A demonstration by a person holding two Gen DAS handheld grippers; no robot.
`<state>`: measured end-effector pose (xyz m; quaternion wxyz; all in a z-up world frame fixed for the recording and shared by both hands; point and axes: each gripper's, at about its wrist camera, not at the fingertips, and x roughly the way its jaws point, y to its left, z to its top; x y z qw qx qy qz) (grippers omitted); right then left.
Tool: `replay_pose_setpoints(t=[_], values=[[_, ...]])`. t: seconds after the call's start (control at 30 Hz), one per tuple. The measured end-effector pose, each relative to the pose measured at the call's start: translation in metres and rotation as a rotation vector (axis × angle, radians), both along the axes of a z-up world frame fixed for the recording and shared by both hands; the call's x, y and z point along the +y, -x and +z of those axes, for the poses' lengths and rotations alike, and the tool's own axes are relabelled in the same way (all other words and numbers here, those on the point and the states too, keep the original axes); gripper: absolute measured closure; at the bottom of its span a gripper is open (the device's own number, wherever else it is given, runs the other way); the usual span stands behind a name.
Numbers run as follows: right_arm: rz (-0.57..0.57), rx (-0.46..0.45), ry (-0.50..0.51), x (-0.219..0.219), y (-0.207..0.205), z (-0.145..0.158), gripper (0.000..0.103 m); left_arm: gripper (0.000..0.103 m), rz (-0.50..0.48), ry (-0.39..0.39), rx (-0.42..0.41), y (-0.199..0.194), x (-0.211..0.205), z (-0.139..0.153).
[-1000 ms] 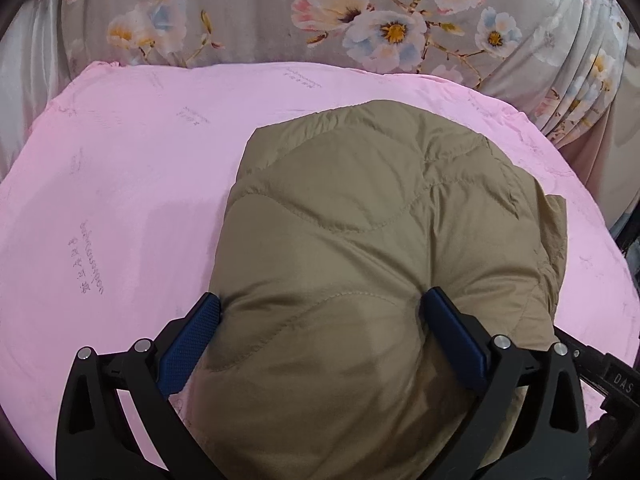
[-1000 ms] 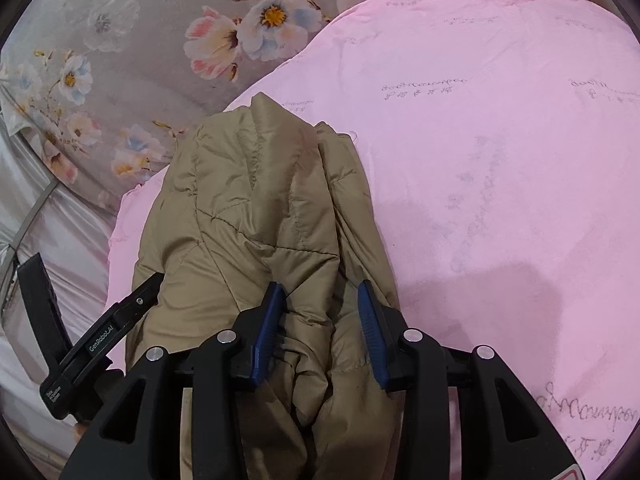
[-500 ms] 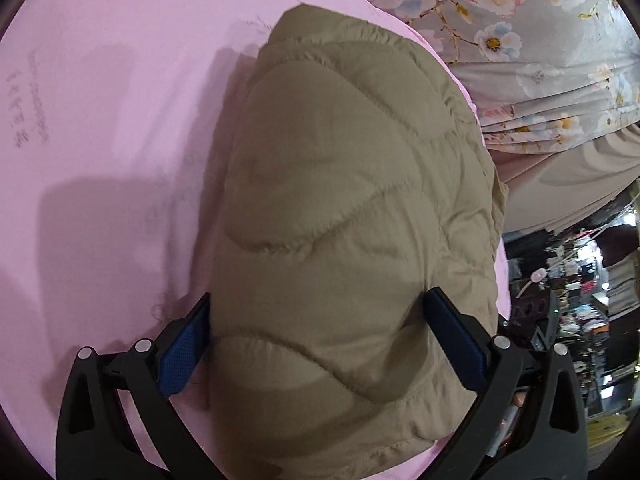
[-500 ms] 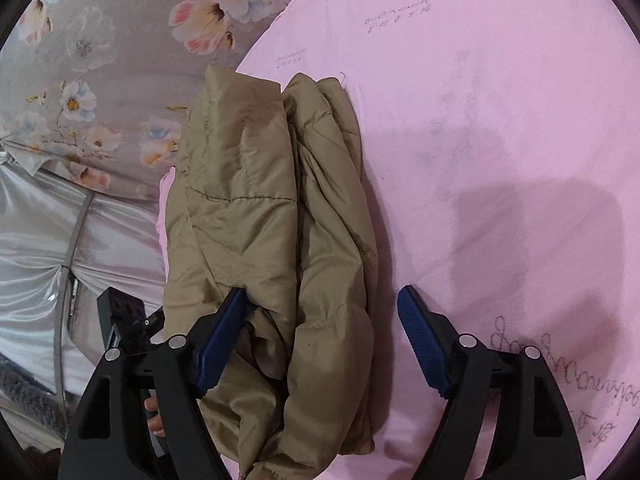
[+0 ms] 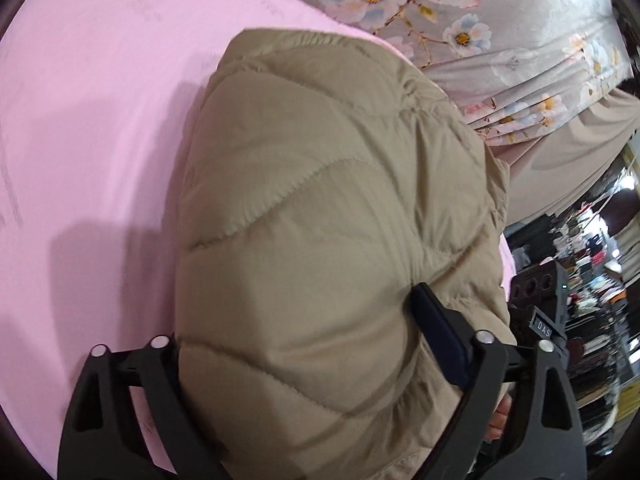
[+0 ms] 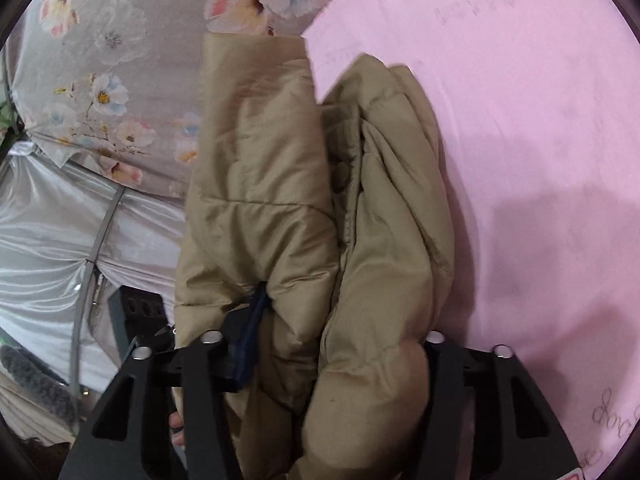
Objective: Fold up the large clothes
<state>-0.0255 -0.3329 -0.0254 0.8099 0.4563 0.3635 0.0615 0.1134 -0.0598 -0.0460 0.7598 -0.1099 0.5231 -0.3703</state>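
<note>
A folded tan quilted puffer jacket (image 5: 320, 220) fills the left wrist view, bulging between the wide-spread fingers of my left gripper (image 5: 304, 344); the left finger is hidden under the fabric. In the right wrist view the jacket (image 6: 320, 208) is a thick bundle of folds, lifted above the pink sheet (image 6: 520, 120). My right gripper (image 6: 340, 344) has its jaws spread around the bundle, with one blue pad (image 6: 252, 332) pressed into the fabric and the other hidden behind it.
The pink sheet (image 5: 92, 128) covers the surface under the jacket. A grey floral bedcover (image 5: 480, 20) lies beyond it. Silvery cloth (image 6: 52, 248) hangs at the left of the right wrist view. Cluttered shelves (image 5: 592, 320) show at the right edge.
The jacket has been scooped up and carried sideways toward the bed's edge. The right gripper opened from a narrow pinch to a wide hold around the bundle. Both views swung.
</note>
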Motion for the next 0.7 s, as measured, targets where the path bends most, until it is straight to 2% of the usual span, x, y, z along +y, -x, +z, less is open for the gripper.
replay_pose_setpoints(t=[0.13, 0.3, 0.47, 0.57, 0.7], values=[[-0.020, -0.060, 0.166, 0.011, -0.032, 0.028, 0.071, 0.029, -0.005, -0.039, -0.130, -0.022, -0.008, 0.019], [-0.025, -0.166, 0.316, 0.026, -0.091, 0.053, 0.074, 0.038, 0.033, -0.069, -0.294, -0.061, -0.006, 0.041], [-0.018, -0.237, 0.386, 0.038, -0.157, 0.062, 0.074, 0.039, 0.070, -0.098, -0.445, -0.110, 0.006, 0.062], [-0.010, -0.236, 0.389, 0.043, -0.201, 0.058, 0.074, 0.039, 0.082, -0.114, -0.483, -0.145, 0.012, 0.068], [0.009, -0.188, 0.390, 0.046, -0.244, 0.038, 0.074, 0.039, 0.101, -0.160, -0.468, -0.182, 0.022, 0.056]])
